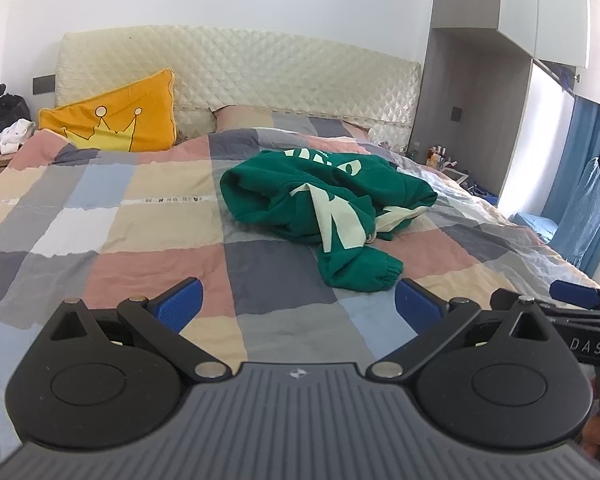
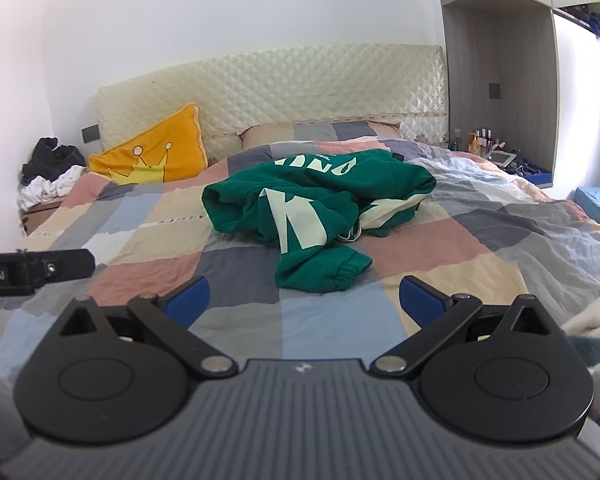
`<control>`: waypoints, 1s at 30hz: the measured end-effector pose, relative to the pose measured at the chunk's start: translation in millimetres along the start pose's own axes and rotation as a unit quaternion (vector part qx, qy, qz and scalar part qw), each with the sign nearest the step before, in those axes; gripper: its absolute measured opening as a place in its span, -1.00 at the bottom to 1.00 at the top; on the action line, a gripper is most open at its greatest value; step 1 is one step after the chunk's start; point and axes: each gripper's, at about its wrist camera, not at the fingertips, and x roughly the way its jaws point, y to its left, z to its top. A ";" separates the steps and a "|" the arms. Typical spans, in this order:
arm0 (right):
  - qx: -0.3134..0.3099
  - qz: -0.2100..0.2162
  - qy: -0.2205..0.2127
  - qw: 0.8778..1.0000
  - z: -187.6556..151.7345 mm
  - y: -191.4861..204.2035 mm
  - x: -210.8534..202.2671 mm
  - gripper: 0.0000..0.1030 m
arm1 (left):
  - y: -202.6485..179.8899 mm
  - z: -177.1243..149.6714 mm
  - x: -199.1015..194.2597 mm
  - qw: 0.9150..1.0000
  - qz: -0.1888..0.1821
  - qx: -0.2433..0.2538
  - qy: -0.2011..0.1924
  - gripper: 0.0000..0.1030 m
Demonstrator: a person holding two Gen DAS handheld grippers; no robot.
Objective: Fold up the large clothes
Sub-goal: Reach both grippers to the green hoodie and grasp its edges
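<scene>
Both grippers are hovering low over the near end of the bed [image 1: 112, 216], left gripper [image 1: 298, 300] and right gripper [image 2: 304, 300] each spreading wide and holding nothing. Ahead, apart from both, a crumpled green sweatshirt [image 1: 324, 200] is lying mid-bed, one cuff nearest the grippers.

Sweatshirt [image 1: 324, 204] lay crumpled on the bed cover [image 1: 140, 216], around mid-bed, one cuffed sleeve [image 1: 360, 272] trailing toward the near edge. Behind it, a pillow [image 1: 260, 118] against the headboard [image 1: 240, 68]. Crown cushion [image 1: 112, 120] leaned at the headboard's left end. Left of the bed, a heap of clothes [image 2: 52, 172] on a low stand. Right of the bed, bottles [image 2: 482, 140] in a niche. Left gripper [image 1: 298, 304] and right gripper [image 2: 304, 300] hung side by side over the near edge, jaws spread, sleeve just ahead, not touching.
</scene>
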 end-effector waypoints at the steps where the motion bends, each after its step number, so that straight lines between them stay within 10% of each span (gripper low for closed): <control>1: 0.000 -0.002 -0.001 1.000 -0.4 -0.8 4.4 1.00 | 1.9 0.4 4.8 1.000 0.001 0.002 0.000 1.00; 30: -0.016 -0.055 -0.043 0.997 32.3 -29.3 140.2 1.00 | 30.5 31.5 190.6 1.000 0.022 -0.003 -0.005 1.00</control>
